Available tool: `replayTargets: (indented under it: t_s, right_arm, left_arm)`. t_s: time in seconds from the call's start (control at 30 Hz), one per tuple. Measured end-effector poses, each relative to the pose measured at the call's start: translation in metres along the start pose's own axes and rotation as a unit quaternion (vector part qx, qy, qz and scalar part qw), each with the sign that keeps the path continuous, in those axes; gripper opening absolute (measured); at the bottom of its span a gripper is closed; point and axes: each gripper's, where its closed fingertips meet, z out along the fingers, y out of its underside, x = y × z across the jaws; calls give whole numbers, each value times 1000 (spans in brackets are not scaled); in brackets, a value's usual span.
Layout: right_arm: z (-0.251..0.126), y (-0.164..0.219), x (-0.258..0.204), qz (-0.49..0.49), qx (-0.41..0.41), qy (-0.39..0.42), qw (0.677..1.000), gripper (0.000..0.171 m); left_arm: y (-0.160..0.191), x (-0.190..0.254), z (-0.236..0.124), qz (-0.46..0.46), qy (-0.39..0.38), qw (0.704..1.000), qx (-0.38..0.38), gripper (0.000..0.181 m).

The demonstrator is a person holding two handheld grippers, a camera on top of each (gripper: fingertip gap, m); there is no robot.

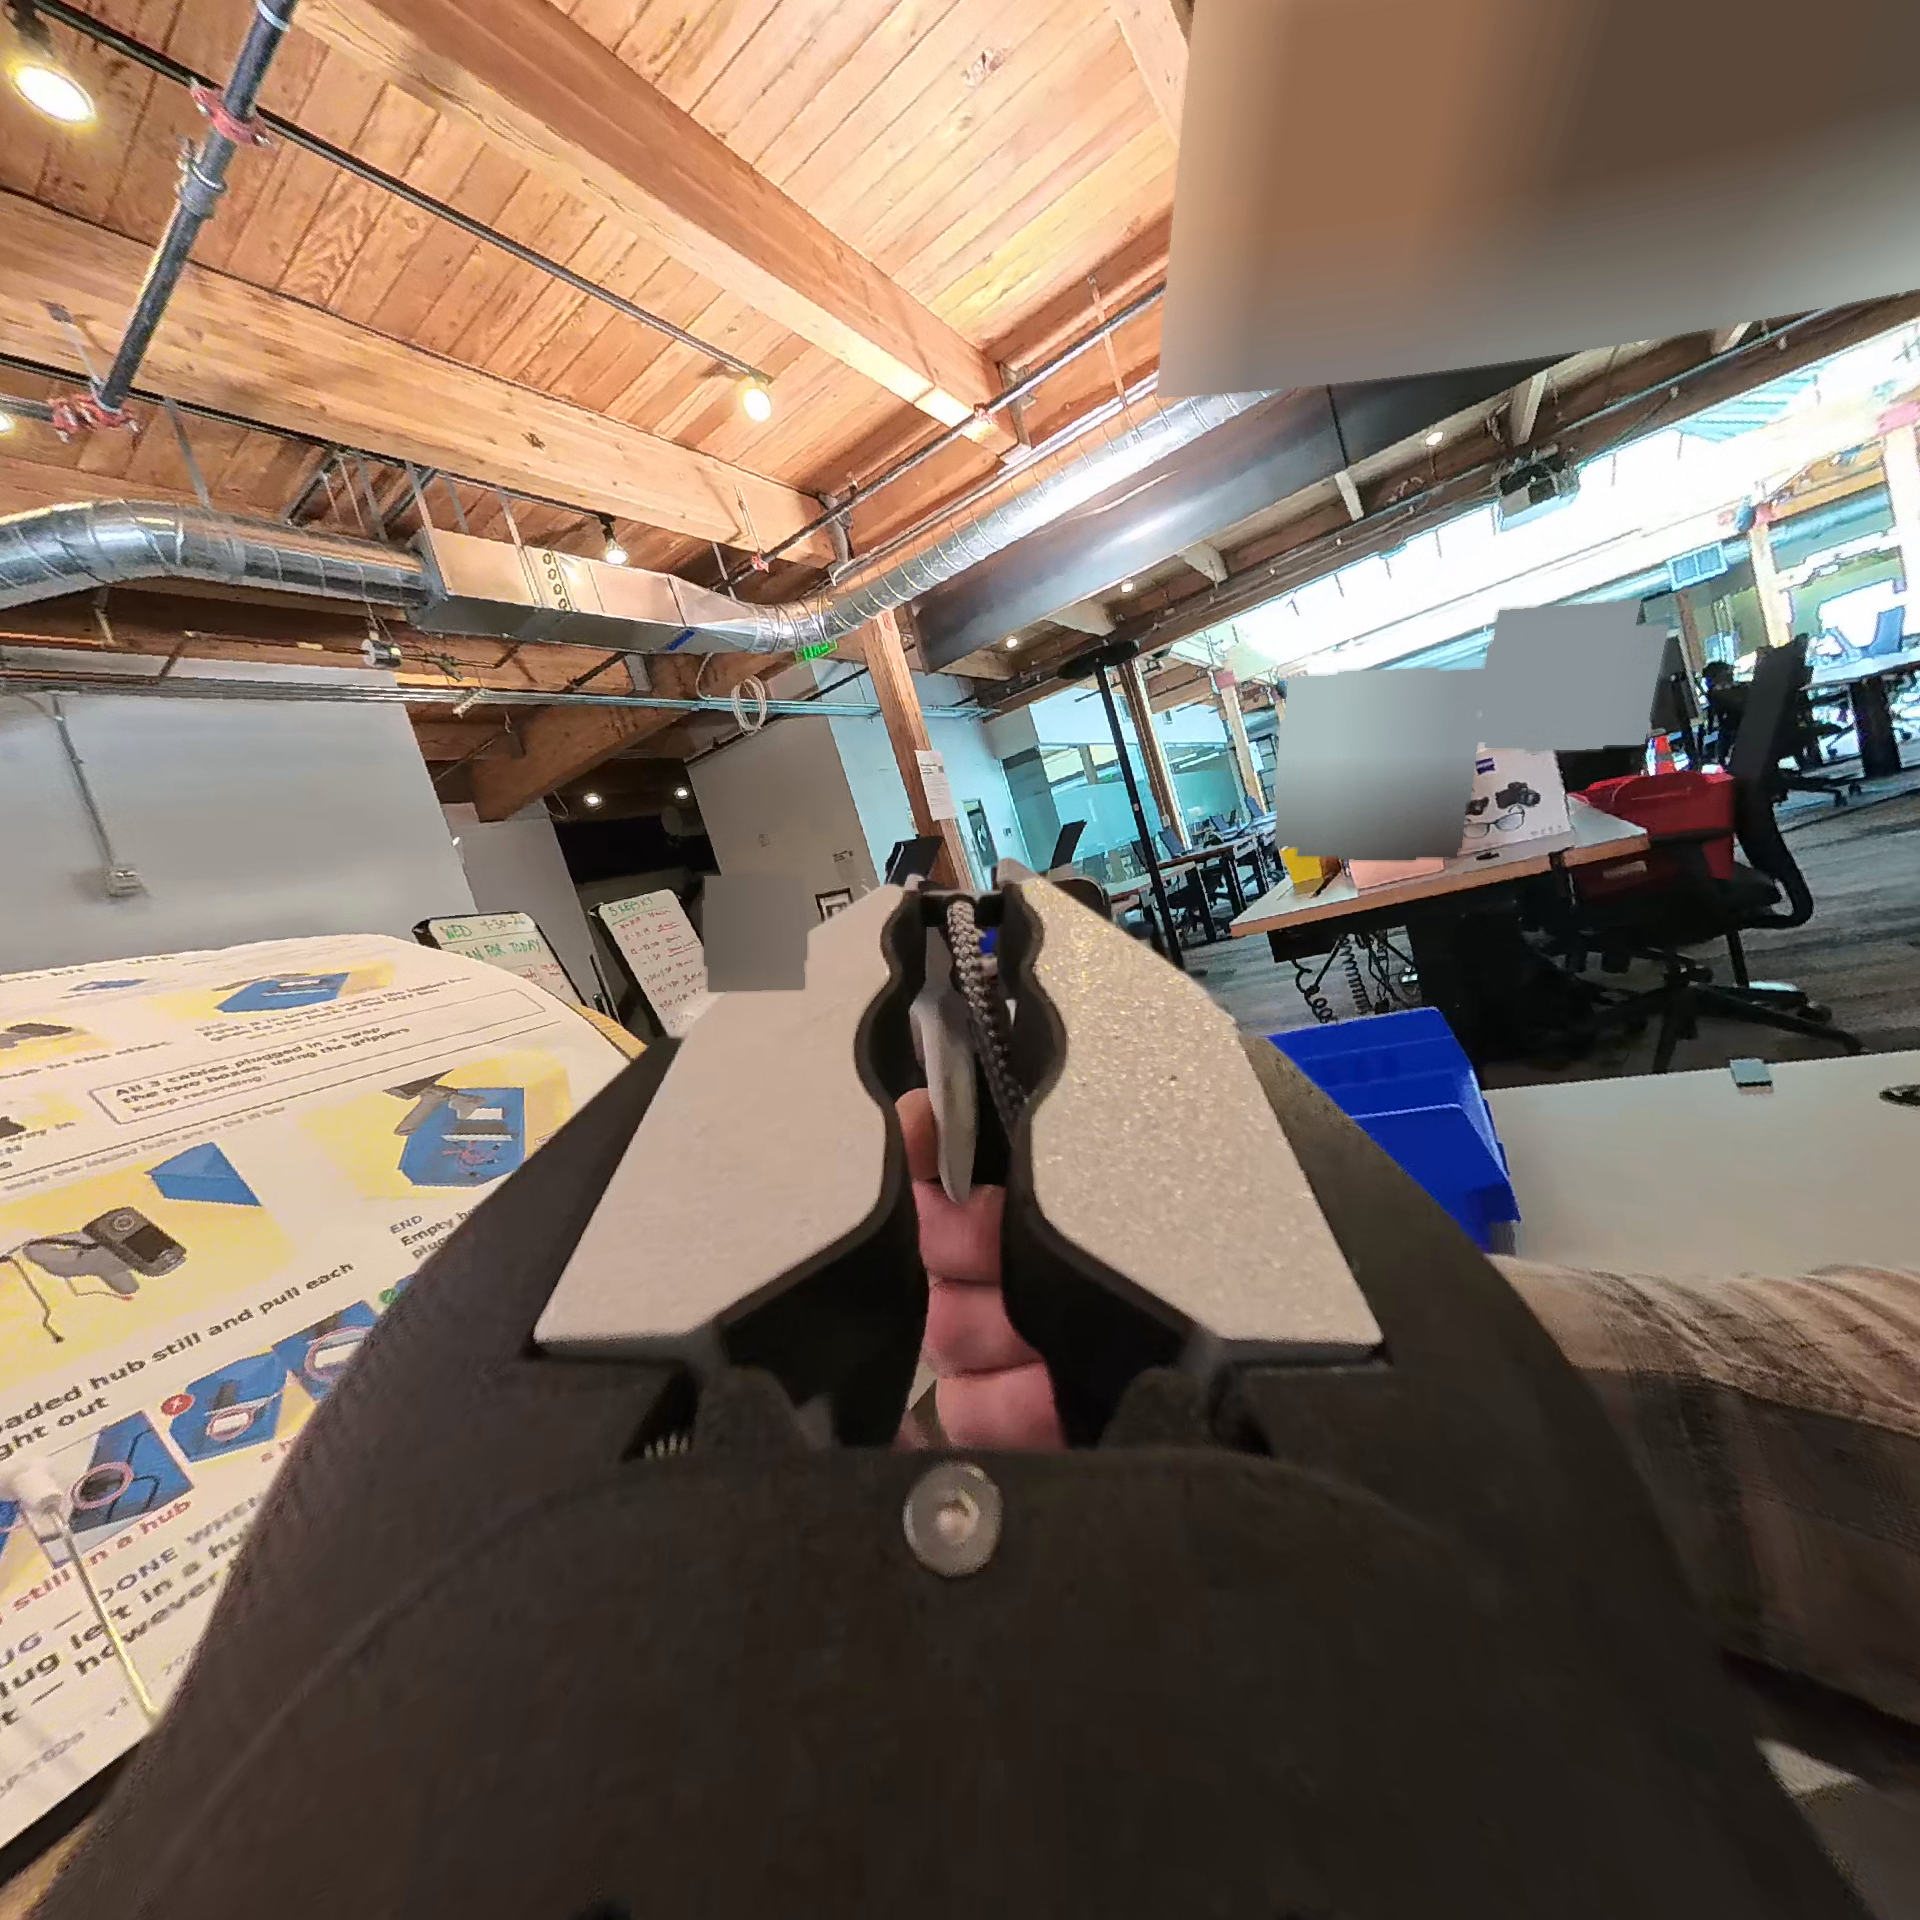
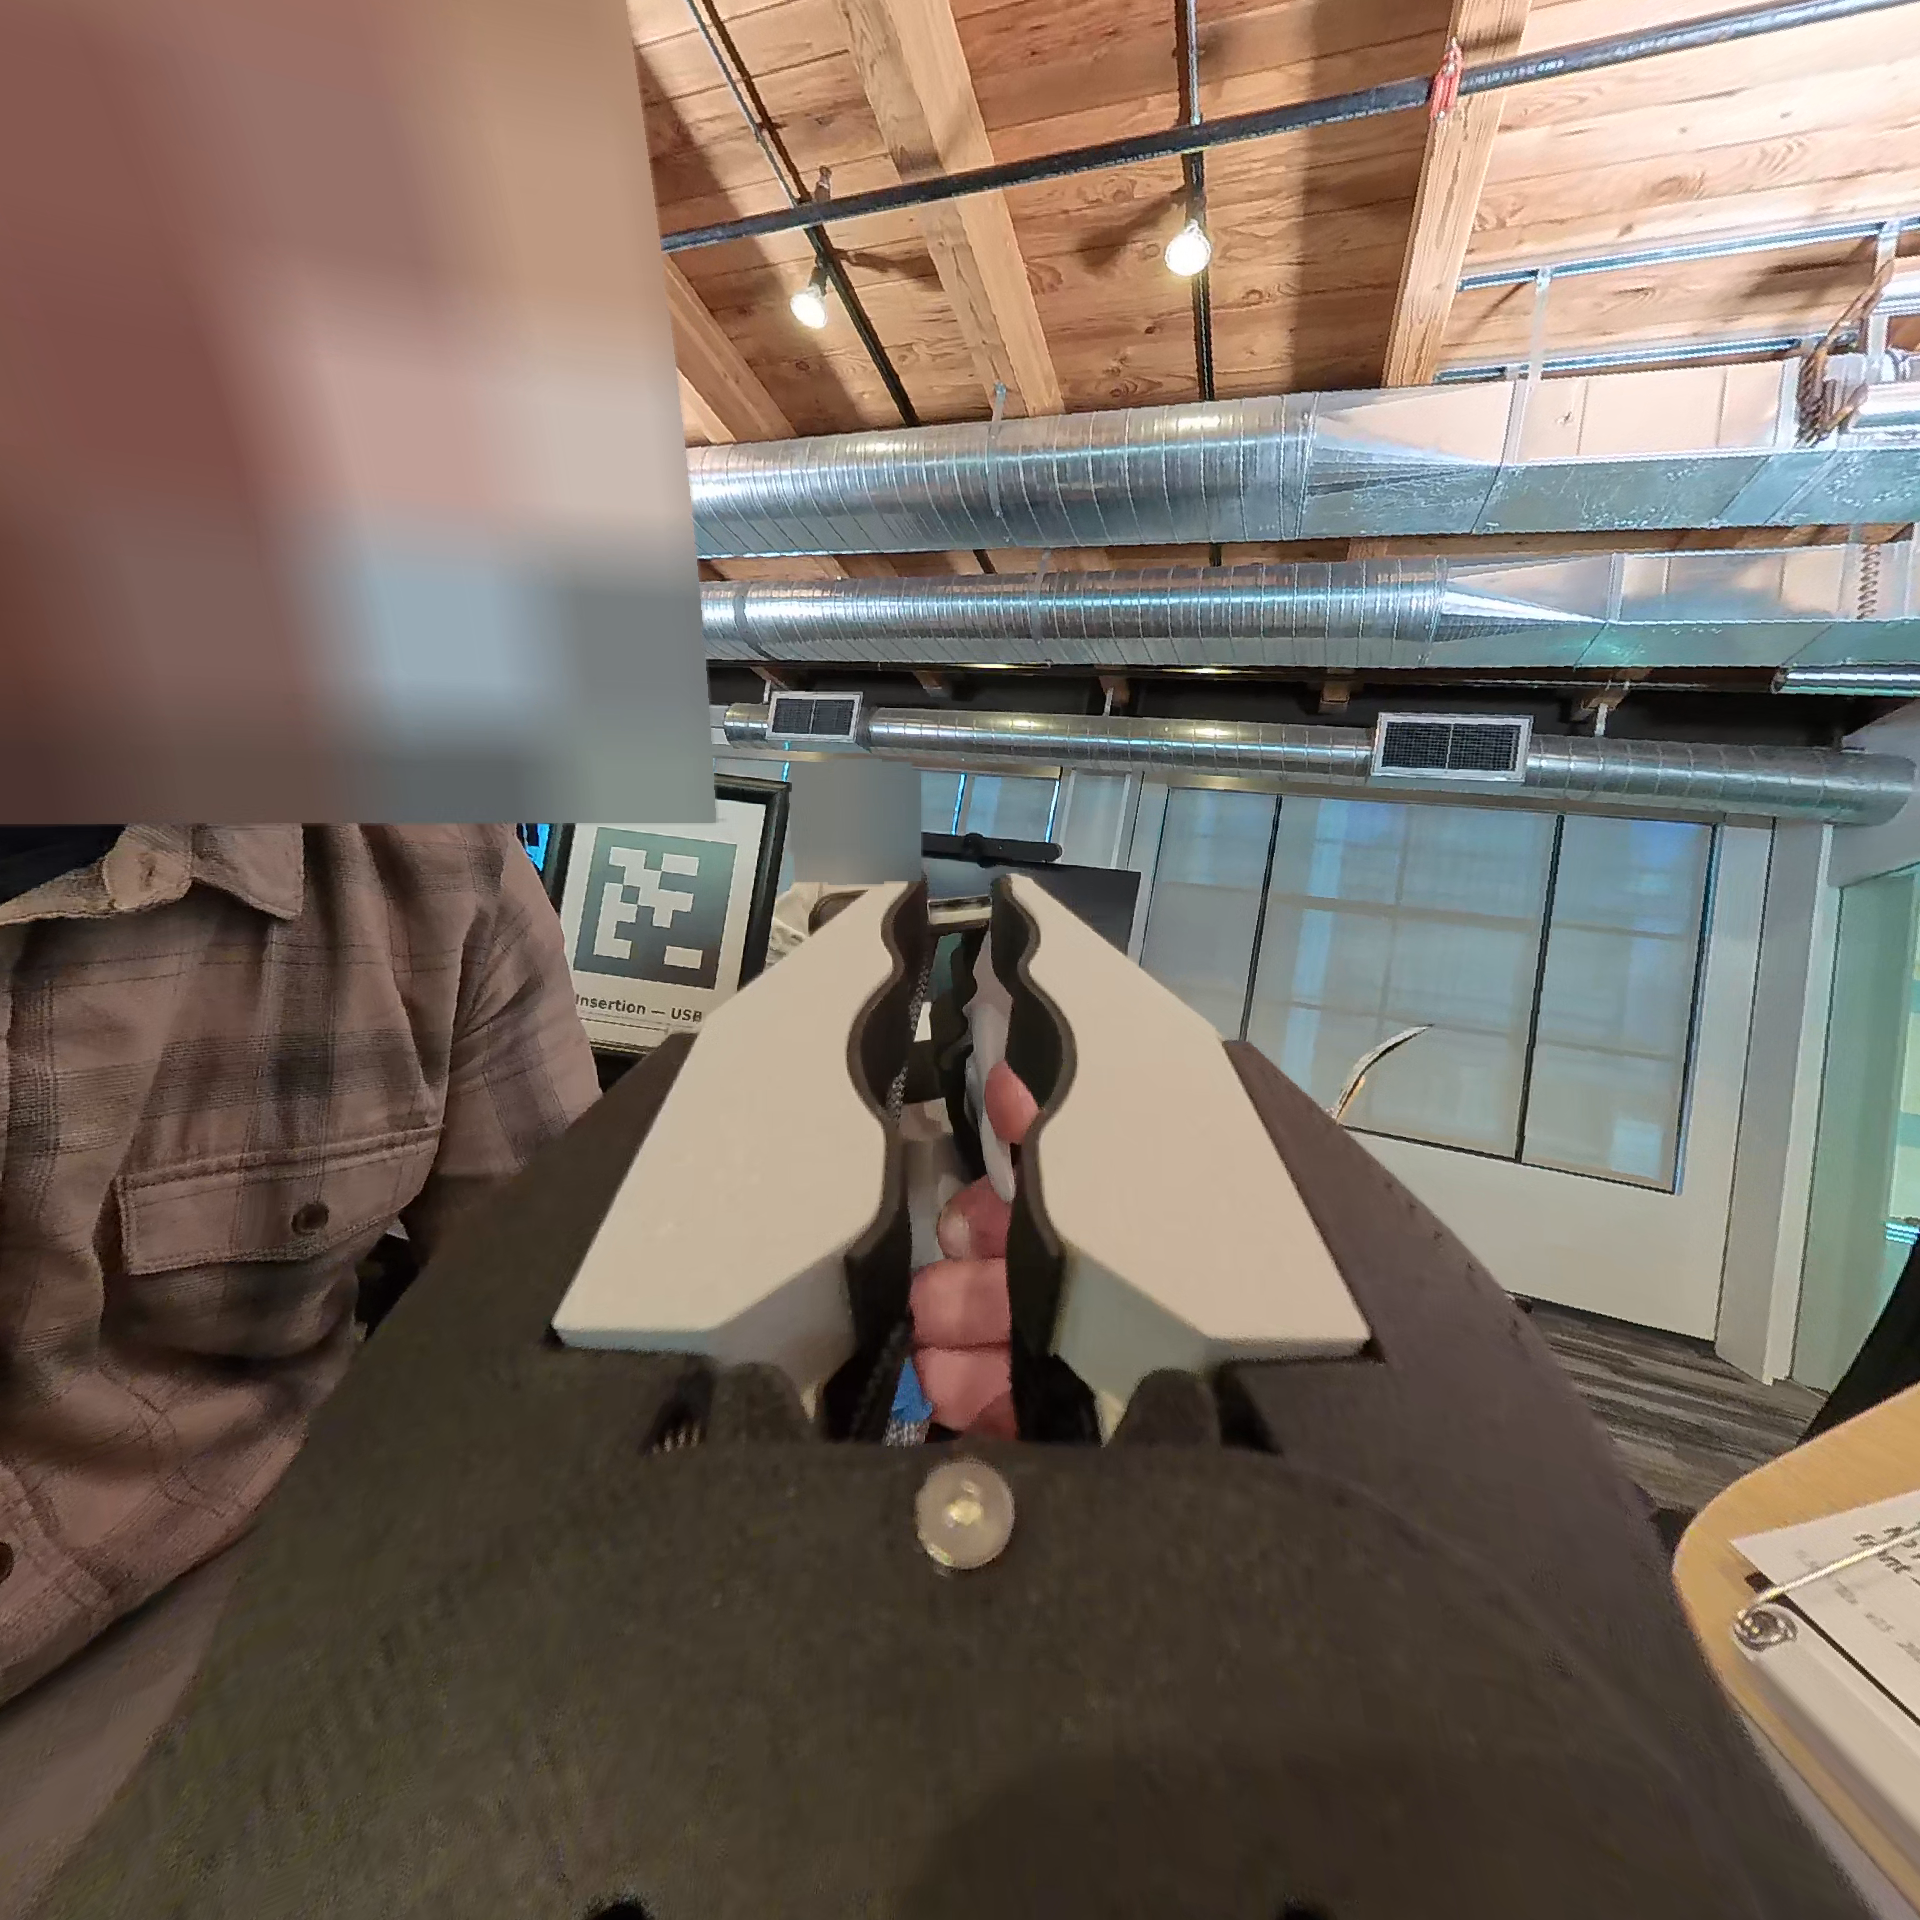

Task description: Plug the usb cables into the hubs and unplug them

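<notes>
We hold both grippers tilted up toward the ceiling, away from the tabletop. The left gripper [image 1: 961, 914] has its jaws narrowed on a braided cable [image 1: 977, 997]; the right gripper [image 2: 958, 904] jaws stand narrow, their hold unclear. No hub shows; the blue bin [image 1: 1392, 1122] sits right of the left gripper, likely awaiting cables.

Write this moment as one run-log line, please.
left gripper: nearly closed, braided cable between fingers | right gripper: nearly closed, grip unclear | both aimed up at ceiling | hub: not visible

Bright, sharp wide-angle views, warm ceiling spotlights [image 1: 47, 88] — window [image 2: 1455, 977] daylight — edges bowed
</notes>
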Motion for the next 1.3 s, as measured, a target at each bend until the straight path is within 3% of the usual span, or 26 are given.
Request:
replayTargets:
  t_s: [0.23, 0.5, 0.63, 0.8, 0.87, 0.97, 1.03, 1.13, 1.3]
  right_arm:
    - [-8, 0, 15, -14, -30, 50, 998, 23]
    - [-11, 4, 33, -84, -221, 146, 961, 35]
    - [-21, 20, 27, -69, -389, 182, 900, 53]
    - [-62, 68, -32, -10, -564, 229, 793, 78]
    - [-82, 93, -59, 29, -591, 263, 762, 83]
    - [-111, 126, -92, 63, -604, 327, 724, 65]
    - [-120, 148, -116, 82, -597, 343, 721, 54]
    - [-143, 178, -136, 85, -622, 376, 682, 48]
    - [-170, 193, -140, 68, -636, 434, 635, 60]
  left_arm:
    - [5, -8, -4, -5, 34, 998, -51, 13]
    - [10, -34, -21, -20, 56, 993, -99, 14]
    - [12, -51, -33, -32, 54, 992, -106, 13]
    - [8, -61, -42, -33, 50, 992, -107, 14]
    - [5, -63, -43, -35, 49, 993, -103, 14]
    - [-1, -68, -47, -32, 44, 994, -96, 14]
    - [-7, -71, -49, -33, 40, 995, -91, 14]
    - [-13, -71, -50, -30, 41, 995, -85, 14]
    - [-18, -69, -50, -28, 42, 996, -79, 13]
